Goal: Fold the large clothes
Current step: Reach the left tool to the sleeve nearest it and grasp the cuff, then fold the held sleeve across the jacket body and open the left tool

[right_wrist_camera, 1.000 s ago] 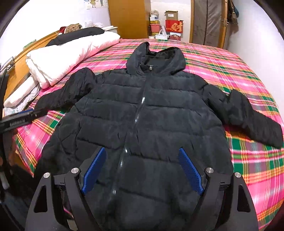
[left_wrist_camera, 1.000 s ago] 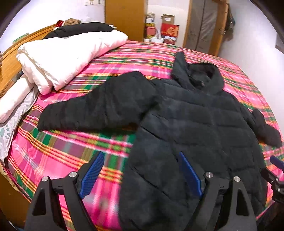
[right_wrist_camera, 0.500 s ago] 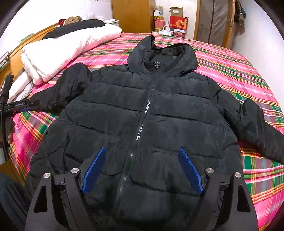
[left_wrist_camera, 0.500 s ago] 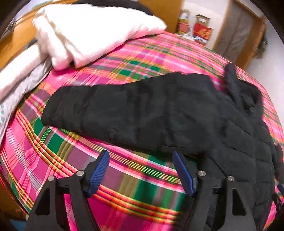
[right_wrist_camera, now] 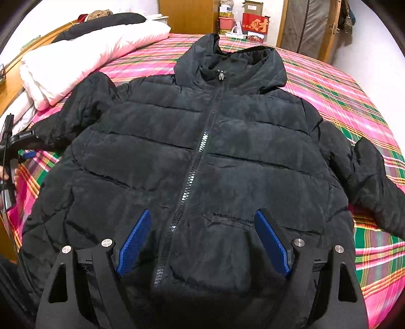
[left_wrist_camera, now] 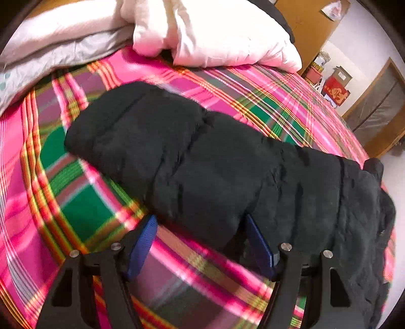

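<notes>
A black hooded puffer jacket (right_wrist_camera: 202, 157) lies spread face up on the bed, zipped, with both sleeves out to the sides. My right gripper (right_wrist_camera: 202, 217) is open and empty, hovering over the jacket's lower front near the zipper. My left gripper (left_wrist_camera: 200, 220) is open, low over the bed at the near edge of the jacket's left sleeve (left_wrist_camera: 177, 157), with the sleeve edge between the blue pads (left_wrist_camera: 258, 243). The left gripper also shows at the left edge of the right wrist view (right_wrist_camera: 15, 144), beside the sleeve's end.
The bed has a pink and green plaid cover (right_wrist_camera: 341, 96). A folded white duvet (right_wrist_camera: 83, 58) and pillows lie along the wooden headboard (right_wrist_camera: 10, 83) at the left. Boxes (right_wrist_camera: 253, 22), a wooden cabinet and a door stand beyond the bed's far end.
My left gripper has moved left and down, from over the jacket's hem to close against the left sleeve. My right gripper has moved a little forward over the jacket's front.
</notes>
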A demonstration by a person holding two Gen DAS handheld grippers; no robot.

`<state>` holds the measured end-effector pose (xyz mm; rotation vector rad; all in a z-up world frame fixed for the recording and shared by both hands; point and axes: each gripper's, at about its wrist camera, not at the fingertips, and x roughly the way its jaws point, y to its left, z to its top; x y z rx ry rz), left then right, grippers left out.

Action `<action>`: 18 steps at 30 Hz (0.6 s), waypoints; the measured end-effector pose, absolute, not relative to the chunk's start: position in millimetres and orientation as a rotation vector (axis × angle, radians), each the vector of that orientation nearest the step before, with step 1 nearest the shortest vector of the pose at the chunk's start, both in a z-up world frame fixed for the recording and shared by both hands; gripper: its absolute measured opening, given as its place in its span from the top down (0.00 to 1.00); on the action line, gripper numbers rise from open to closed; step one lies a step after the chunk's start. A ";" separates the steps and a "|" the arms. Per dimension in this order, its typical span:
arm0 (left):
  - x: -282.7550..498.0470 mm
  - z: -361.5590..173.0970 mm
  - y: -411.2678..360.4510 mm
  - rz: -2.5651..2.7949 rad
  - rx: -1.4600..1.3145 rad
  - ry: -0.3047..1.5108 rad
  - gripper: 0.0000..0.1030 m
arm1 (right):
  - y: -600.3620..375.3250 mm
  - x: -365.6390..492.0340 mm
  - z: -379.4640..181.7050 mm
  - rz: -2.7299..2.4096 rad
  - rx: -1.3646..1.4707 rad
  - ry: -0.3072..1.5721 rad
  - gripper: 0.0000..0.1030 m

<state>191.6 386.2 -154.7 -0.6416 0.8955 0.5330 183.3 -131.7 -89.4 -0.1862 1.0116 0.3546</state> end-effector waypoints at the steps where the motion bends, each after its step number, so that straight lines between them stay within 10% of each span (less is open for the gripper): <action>1: 196.1 -155.0 384.8 0.538 -0.613 0.895 0.29 | -131.8 185.7 -91.4 0.350 -0.187 1.014 0.19; 5: 209.1 -156.8 382.5 0.544 -0.530 0.893 0.43 | -131.7 192.6 -96.7 0.321 -0.198 1.026 0.19; 9: 216.1 -146.7 378.2 0.533 -0.484 0.896 0.80 | -132.1 192.5 -94.0 0.313 -0.202 1.013 0.19; 18: 218.4 -64.7 339.2 0.445 -0.417 0.781 0.87 | -146.7 183.2 -81.4 0.309 -0.175 0.993 0.19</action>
